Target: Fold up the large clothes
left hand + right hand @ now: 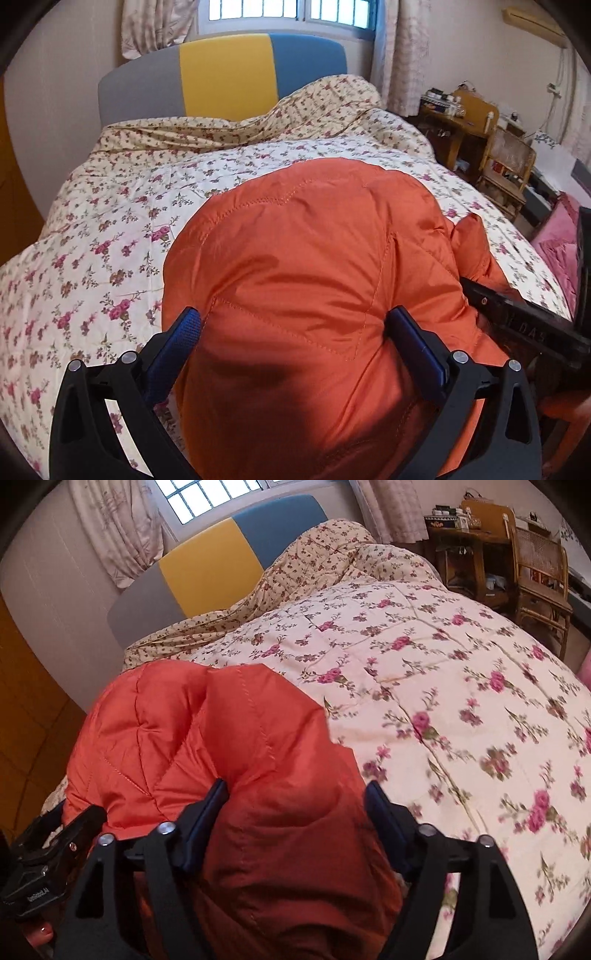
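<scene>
1. Left gripper [293, 325]: black plastic frame with blue textured pads. Its jaws stand wide apart over the orange quilted jacket [314, 277]; the puffed fabric bulges up between the pads, and whether they press on it cannot be told.
2. Right gripper [295, 801]: the same black frame with dark blue pads. Its jaws are spread wide, with a padded fold of the jacket [221, 738] filling the gap; the left pad lies against the cloth, the right pad sits just beside it.
3. Jacket: glossy, smooth shell, stitched in angular quilting lines, rounded and puffy in outline. It lies on the bed at the near edge, under both grippers.
4. Bedspread [110, 221]: cream quilted cloth printed with pink roses, sewn in a square grid, lying flat beneath the jacket.
5. Second quilt [229, 129]: a finer floral print, bunched in soft ridges at the head of the bed.
6. Headboard [225, 74]: upholstered panels in grey, yellow and blue, with a rounded top.
7. Wooden desk [458, 122] and rattan chair [539, 576]: to the right, beyond the bed.
8. Window [291, 11] with pale patterned curtains [155, 26]: behind the headboard.
</scene>
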{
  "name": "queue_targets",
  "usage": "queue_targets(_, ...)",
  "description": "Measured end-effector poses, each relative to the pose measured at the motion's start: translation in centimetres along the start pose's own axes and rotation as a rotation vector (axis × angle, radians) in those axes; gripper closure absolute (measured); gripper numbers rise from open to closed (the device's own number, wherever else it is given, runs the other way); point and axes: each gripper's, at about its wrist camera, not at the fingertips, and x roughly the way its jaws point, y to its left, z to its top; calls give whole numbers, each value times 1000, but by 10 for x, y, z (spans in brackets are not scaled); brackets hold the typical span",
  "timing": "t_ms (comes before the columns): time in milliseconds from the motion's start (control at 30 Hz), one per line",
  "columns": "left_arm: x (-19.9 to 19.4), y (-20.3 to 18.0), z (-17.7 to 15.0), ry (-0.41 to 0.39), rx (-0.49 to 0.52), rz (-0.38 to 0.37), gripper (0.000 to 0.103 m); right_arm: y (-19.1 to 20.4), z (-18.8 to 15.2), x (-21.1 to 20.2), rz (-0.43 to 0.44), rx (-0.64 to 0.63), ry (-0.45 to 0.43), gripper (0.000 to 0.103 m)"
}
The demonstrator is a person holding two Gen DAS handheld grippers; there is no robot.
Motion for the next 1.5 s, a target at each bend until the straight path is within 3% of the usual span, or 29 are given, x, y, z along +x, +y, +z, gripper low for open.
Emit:
queue_targets(233, -40, 26, -34, 1, -117, -99, 3, -24, -19, -35, 141, 113, 63, 17)
queue_targets(300, -47, 36, -47, 13, -156, -133, 3, -28, -23, -39, 163, 118, 93, 11)
queue_targets(467, -52, 52, -69, 60, -219, -219, 3, -32, -29, -32, 214, 104, 174, 10)
queue_targets(600, -49, 47, -75, 86, -197, -266, 3, -41, -28, 1, 293, 184, 303, 4)
queue_targets(733, -42, 37, -72, 114, -164, -299, 3, -33, -22, 5, 295, 117, 291, 5)
queue_targets(867, -41, 28, -73, 118, -128, -282, 3, -31, -21, 3, 380, 137, 281, 32)
queue_targets(1000, -51, 21, -72, 84, -99, -243, 19, -22, -24, -11, 413, 79, 218, 45)
queue_targets(1133, -68, 12, -67, 12, -54, -191, 32, -4, -21, -24, 443, 52, 139, 47)
queue_targets(1300, -91, 11, -53, -115, 1, -123, 40, 28, -14, -34, 508, 3, 76, 47)
queue_targets(1500, -118, 43, -41, -245, -35, -48, 46, 84, -9, -30, 597, -60, -3, 47)
